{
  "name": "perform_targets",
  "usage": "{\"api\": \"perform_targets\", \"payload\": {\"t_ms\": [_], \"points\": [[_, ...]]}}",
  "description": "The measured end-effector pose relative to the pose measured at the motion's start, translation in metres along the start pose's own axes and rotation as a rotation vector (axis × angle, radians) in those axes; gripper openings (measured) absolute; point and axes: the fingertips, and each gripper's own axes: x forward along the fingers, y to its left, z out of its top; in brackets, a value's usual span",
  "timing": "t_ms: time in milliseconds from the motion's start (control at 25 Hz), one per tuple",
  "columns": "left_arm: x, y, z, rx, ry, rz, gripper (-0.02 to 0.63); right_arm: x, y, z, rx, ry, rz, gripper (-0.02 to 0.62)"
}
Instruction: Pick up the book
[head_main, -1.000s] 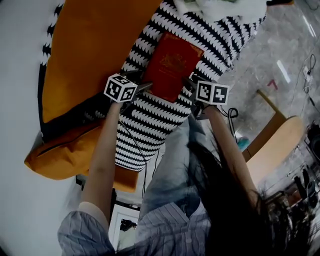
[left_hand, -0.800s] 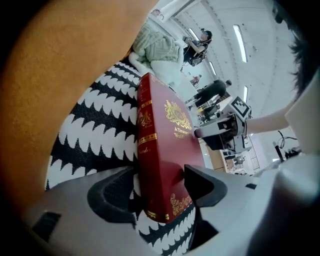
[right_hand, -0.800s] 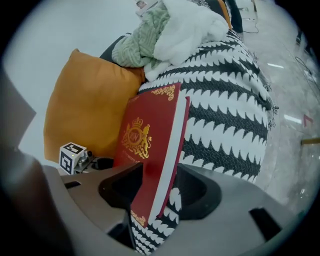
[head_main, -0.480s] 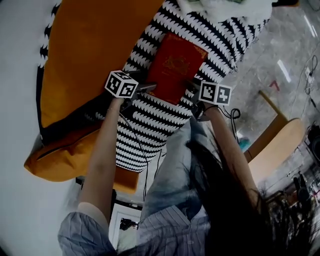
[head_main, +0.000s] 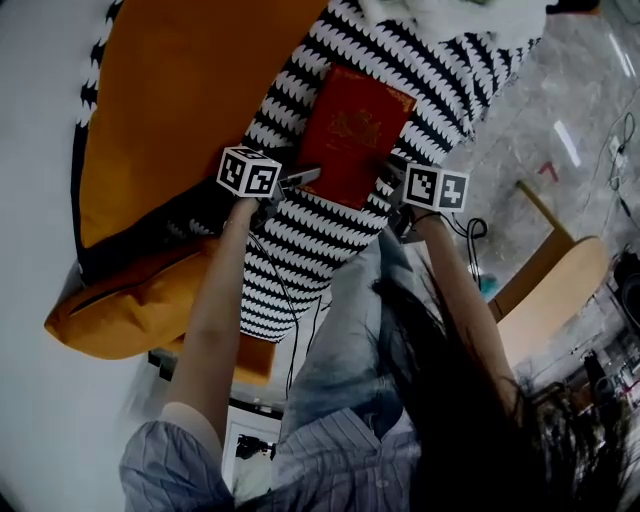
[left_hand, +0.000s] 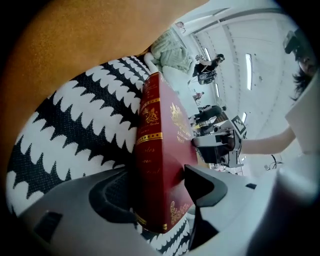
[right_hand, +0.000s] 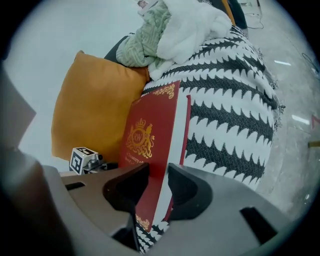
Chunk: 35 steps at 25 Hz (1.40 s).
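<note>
Gripping is the step in hand: the red hardback book lies flat on the black-and-white zigzag throw draped over the sofa seat, just beside a big orange cushion, and the person has a claw on each of its long sides.

In the left gripper view, the left gripper straddles the gold-lettered spine near the book's lower corner. One pad sits under the spine against the throw and the other rests on the crested front cover, so it looks clamped on the book.

Across the cover, the right gripper has taken the open page edge between its jaws. They are closing at a middling width, one pad on the front cover and the other at the back board, and both seem to meet the book.

From where I stand, the book has not clearly left the throw. I judge the next move to be a level, matched lift with both hands, so the covers stay shut and neither corner slips out. A heap of pale knit blankets sits beyond the book's far end, well out of the way.
</note>
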Motion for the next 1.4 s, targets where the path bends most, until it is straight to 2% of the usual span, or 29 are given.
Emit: {"api": "perform_targets", "payload": {"t_ms": [280, 400, 440, 600, 680, 1120, 1400], "points": [[0.013, 0.018, -0.032, 0.038, -0.054, 0.001, 0.308, 0.018, -0.014, -0.029, -0.059, -0.043, -0.034, 0.127], [0.060, 0.055, 0.013, 0.138, -0.173, -0.036, 0.308, 0.040, -0.052, 0.023, -0.175, -0.146, -0.080, 0.127], [0.072, 0.069, 0.019, 0.164, -0.183, -0.052, 0.308, 0.051, -0.064, 0.029, -0.185, -0.174, -0.096, 0.127], [0.116, 0.120, 0.041, 0.276, -0.133, -0.133, 0.308, 0.089, -0.104, 0.042, -0.142, -0.290, -0.179, 0.127], [0.124, 0.131, 0.047, 0.294, -0.137, -0.141, 0.308, 0.098, -0.111, 0.048, -0.144, -0.306, -0.198, 0.126], [0.076, 0.077, 0.016, 0.292, -0.232, -0.148, 0.308, 0.050, -0.063, 0.017, -0.256, -0.321, -0.198, 0.126], [0.031, 0.030, 0.005, 0.305, -0.288, -0.143, 0.308, 0.006, -0.011, 0.001, -0.310, -0.352, -0.198, 0.126]]}}
